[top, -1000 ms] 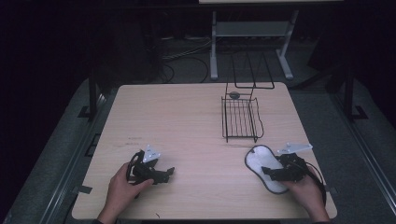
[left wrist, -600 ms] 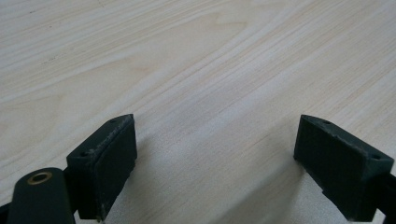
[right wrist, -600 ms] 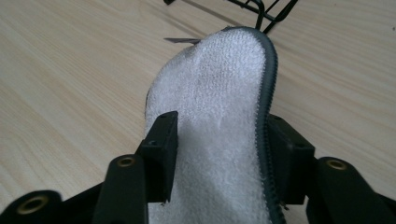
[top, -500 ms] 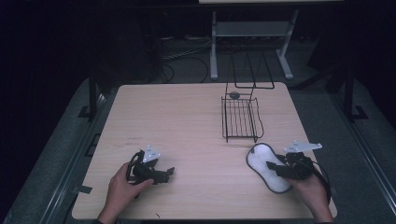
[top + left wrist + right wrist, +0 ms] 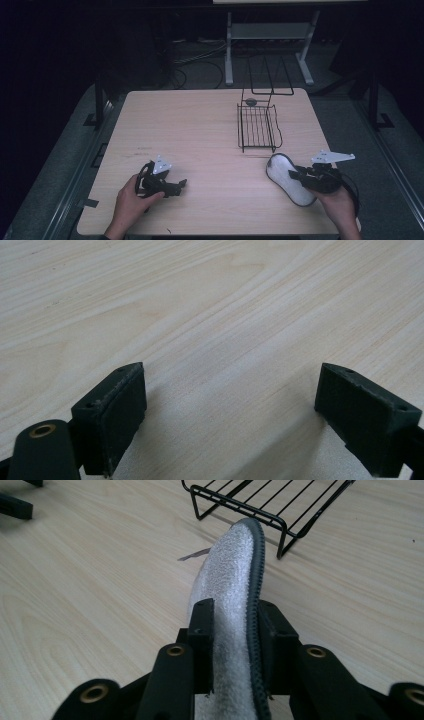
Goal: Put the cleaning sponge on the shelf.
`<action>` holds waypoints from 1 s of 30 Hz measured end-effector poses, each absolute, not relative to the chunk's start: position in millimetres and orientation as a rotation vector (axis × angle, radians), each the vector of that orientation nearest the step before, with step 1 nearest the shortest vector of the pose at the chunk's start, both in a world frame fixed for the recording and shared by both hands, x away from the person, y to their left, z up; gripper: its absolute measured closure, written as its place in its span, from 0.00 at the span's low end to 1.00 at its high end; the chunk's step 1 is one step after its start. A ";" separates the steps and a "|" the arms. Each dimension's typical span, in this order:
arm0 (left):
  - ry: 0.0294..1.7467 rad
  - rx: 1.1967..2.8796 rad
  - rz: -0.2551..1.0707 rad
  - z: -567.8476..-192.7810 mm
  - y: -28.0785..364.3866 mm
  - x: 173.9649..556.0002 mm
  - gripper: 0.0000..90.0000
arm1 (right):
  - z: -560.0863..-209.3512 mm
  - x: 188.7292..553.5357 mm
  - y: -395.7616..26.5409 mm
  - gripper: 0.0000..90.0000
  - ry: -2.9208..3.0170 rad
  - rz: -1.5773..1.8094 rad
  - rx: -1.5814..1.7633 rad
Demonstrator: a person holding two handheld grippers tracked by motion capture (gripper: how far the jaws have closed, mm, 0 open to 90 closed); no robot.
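Note:
A grey fuzzy slipper [image 5: 282, 172] with a dark rim is at the table's front right, tilted up on its edge. My right gripper [image 5: 296, 176] is shut on its near end. In the right gripper view the pads [image 5: 202, 630] press both sides of the slipper [image 5: 232, 570]; the jaws have just been closing on it. My left gripper [image 5: 180, 184] rests low at the front left, held by a hand. Its jaws stand wide apart over bare wood [image 5: 230, 410] with nothing between them.
A black wire rack [image 5: 258, 127] stands just beyond the slipper, and its near edge [image 5: 240, 502] shows close ahead in the right gripper view. A small dark round thing [image 5: 251, 101] lies behind the rack. The wooden table [image 5: 200, 130] ends near both hands.
The right gripper's jaws have closed onto the slipper, and the hand has risen slightly, tipping the slipper up. The left gripper has kept still.

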State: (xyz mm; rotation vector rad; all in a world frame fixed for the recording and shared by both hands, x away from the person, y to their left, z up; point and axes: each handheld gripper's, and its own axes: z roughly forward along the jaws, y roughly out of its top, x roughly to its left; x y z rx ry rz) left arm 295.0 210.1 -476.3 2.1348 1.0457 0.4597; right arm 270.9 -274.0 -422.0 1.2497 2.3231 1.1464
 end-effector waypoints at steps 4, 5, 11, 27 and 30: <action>1.046 2.135 0.460 -476.3 210.1 295.0 0.14 | -419.3 270.0 -275.2 0.86 2.338 1.179 1.243; 1.046 2.135 0.460 -476.3 210.1 295.0 0.14 | -418.6 269.8 -275.4 0.87 2.340 1.187 1.239; 1.045 2.136 0.460 -476.2 210.1 295.0 0.14 | -414.9 268.9 -279.3 0.88 2.316 1.241 1.246; 1.044 2.140 0.460 -476.1 210.3 295.0 0.14 | -404.0 281.1 -281.0 0.87 2.272 1.277 1.227; 1.044 2.138 0.459 -476.2 210.2 295.1 0.14 | -400.4 284.8 -281.7 0.87 2.260 1.289 1.220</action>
